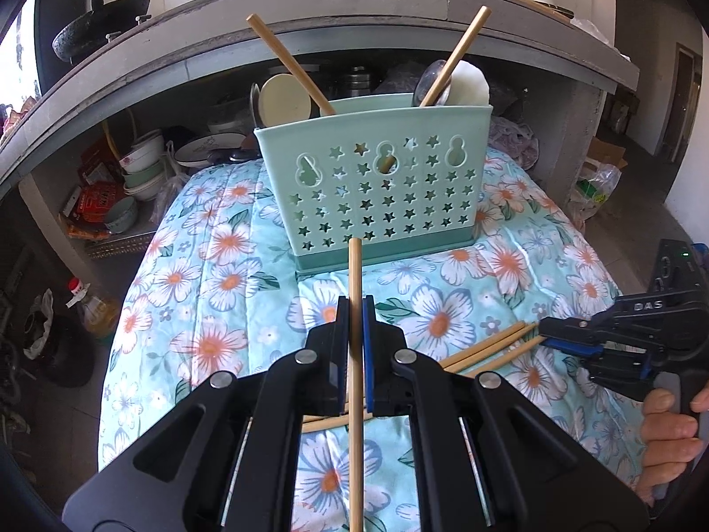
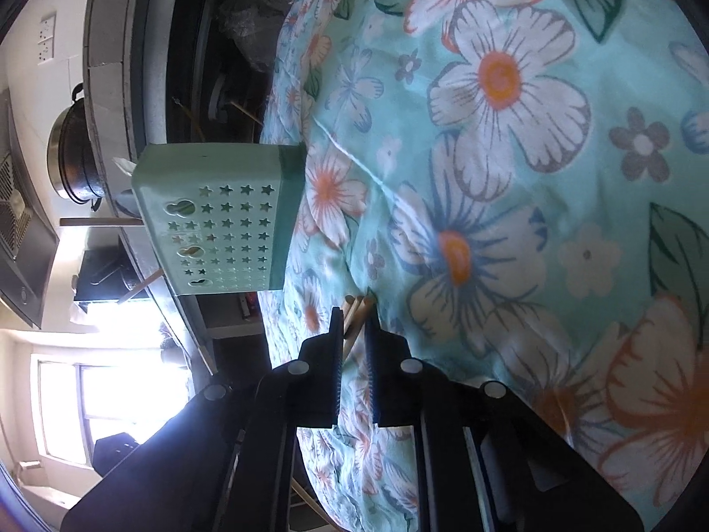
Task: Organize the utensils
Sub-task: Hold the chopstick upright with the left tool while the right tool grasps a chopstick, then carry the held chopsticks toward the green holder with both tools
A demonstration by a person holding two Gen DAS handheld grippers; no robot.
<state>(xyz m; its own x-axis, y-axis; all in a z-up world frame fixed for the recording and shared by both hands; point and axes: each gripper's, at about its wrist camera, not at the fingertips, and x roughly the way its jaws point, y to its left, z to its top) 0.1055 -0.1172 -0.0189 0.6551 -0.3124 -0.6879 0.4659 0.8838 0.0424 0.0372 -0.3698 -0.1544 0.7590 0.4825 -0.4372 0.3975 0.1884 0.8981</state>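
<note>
I see left gripper (image 1: 355, 310) clamped on tan wooden chopstick (image 1: 355, 275) | right gripper (image 2: 354, 319) nearly closed over loose chopsticks (image 2: 356, 310) on floral cloth (image 1: 212, 239) | mint star-cut plastic caddy (image 1: 376, 177) ahead, holding spoons and sticks

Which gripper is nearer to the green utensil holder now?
Left. The left gripper, shut on one chopstick, points at the holder from just in front. The right gripper is lower and off to the side, at the loose chopsticks.
</note>
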